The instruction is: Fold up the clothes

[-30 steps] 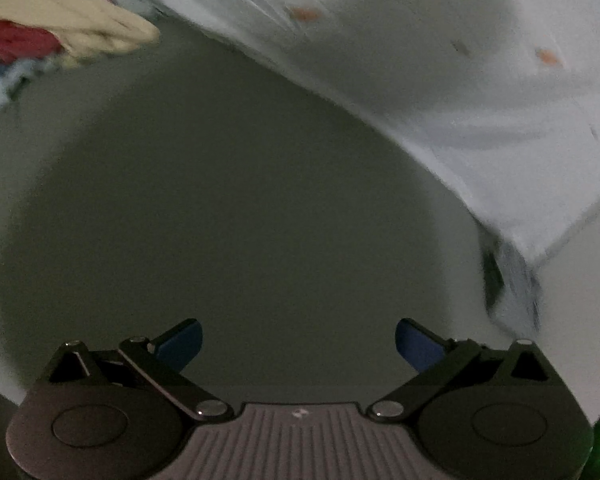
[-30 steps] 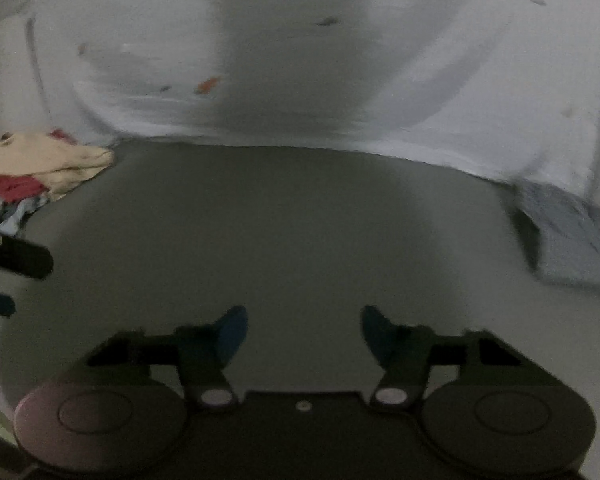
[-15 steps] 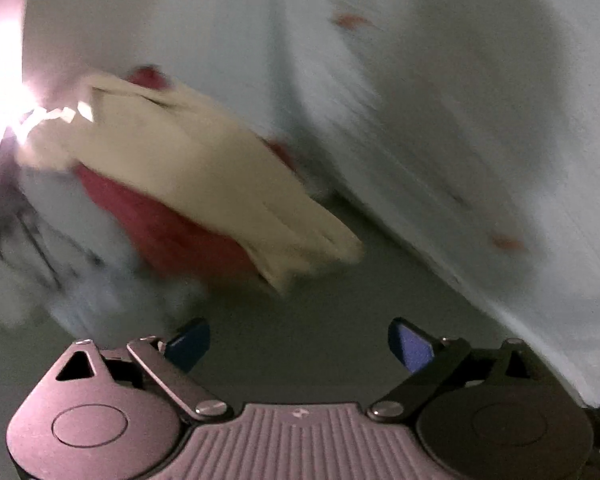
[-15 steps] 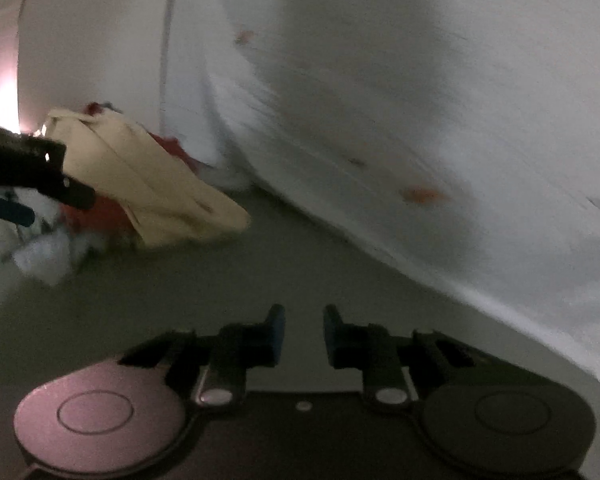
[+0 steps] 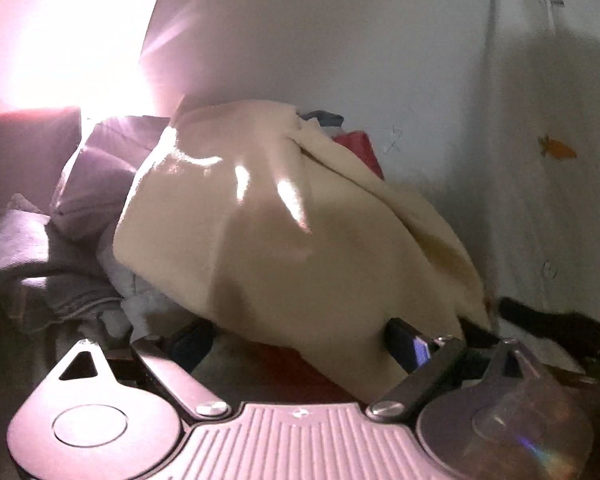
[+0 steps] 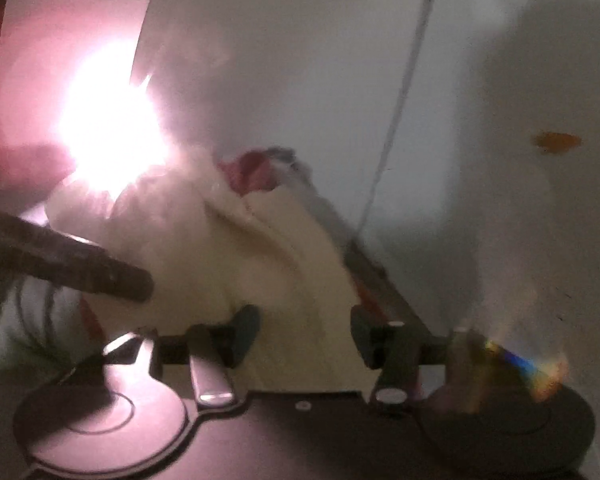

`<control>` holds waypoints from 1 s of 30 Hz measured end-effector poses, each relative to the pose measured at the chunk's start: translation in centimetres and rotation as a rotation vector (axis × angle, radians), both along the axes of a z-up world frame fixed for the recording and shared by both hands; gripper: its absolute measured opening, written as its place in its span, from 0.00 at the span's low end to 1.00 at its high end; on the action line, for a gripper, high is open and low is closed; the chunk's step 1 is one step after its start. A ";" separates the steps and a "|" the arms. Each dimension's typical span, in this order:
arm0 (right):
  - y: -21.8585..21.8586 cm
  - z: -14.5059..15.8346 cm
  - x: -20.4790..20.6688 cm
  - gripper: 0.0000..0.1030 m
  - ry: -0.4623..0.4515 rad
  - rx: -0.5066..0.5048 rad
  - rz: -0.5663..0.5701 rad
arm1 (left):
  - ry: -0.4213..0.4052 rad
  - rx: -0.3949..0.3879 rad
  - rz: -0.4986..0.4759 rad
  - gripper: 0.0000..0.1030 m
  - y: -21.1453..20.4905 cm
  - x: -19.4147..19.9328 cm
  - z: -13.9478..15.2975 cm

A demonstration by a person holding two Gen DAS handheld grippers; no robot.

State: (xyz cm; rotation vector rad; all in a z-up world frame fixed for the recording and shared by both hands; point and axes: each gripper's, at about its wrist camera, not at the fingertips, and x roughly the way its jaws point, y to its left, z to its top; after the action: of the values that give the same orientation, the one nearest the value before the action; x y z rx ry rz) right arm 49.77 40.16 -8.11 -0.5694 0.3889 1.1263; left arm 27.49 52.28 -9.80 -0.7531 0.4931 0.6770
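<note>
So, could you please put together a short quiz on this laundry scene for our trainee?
1. Which garment lies on top of the clothes pile: A cream, B blue, C black?
2. True or false: the left tongs are clamped shut on the cream garment.
3. What colour is the garment peeking out behind the cream one?

Key:
1. A.
2. False: the jaws stand wide open, with cream fabric lying between them.
3. Red.

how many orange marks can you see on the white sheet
1: one orange mark on the white sheet, right of the cream garment; the right view shows the same one. Others may be hidden.
</note>
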 end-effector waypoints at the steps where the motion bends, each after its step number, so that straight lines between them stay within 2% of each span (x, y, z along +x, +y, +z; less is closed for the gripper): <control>1: 0.2 -0.4 0.3 0.21 0.023 0.005 0.016 | -0.015 0.000 0.000 0.85 0.0 -0.1 -0.1; 2: -0.2 -0.4 0.3 0.07 0.035 0.019 0.026 | -0.021 -0.002 -0.002 0.82 -0.1 -0.1 -0.1; 4: -1.7 -0.2 -0.3 0.04 0.017 0.052 0.029 | -0.028 -0.007 -0.008 0.65 -0.7 -0.1 0.0; 6: -4.4 0.7 -2.0 0.04 -0.050 0.070 0.032 | -0.043 -0.003 -0.019 0.52 -1.9 -0.1 0.6; 8: -7.3 1.6 -3.9 0.03 -0.121 0.076 0.041 | -0.050 0.031 -0.035 0.43 -3.8 -0.4 1.7; 10: -10.5 2.4 -6.2 0.03 -0.214 0.070 0.044 | -0.065 0.079 -0.074 0.28 -6.5 -1.1 3.0; 13: -14.3 3.7 -8.7 0.03 -0.283 0.067 0.018 | -0.085 0.131 -0.162 0.18 -11.4 -2.5 4.6; 16: -20.0 4.6 -10.8 0.03 -0.276 0.082 -0.048 | -0.090 0.181 -0.274 0.17 -16.7 -3.9 6.0; 19: -26.8 5.2 -12.7 0.03 -0.326 0.066 -0.129 | -0.083 0.221 -0.392 0.17 -23.5 -5.5 7.1; 22: -35.0 5.2 -15.6 0.03 -0.363 0.042 -0.200 | -0.045 0.225 -0.504 0.17 -31.0 -7.2 6.4; 25: -43.4 4.0 -19.4 0.03 -0.366 -0.014 -0.282 | 0.086 0.167 -0.656 0.24 -39.7 -8.4 3.7; 28: -51.0 1.0 -23.3 0.04 -0.288 -0.151 -0.353 | 0.256 0.034 -0.826 0.33 -47.8 -9.7 0.2; 30: -55.2 -1.6 -26.4 0.04 -0.210 -0.247 -0.387 | 0.330 -0.022 -0.952 0.33 -52.3 -10.7 -0.7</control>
State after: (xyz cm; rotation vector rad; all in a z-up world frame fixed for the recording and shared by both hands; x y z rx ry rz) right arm 23.40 -15.07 -9.69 -0.7837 0.4366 0.6439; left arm 16.83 -0.05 -10.48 -0.3466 1.0642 -0.1069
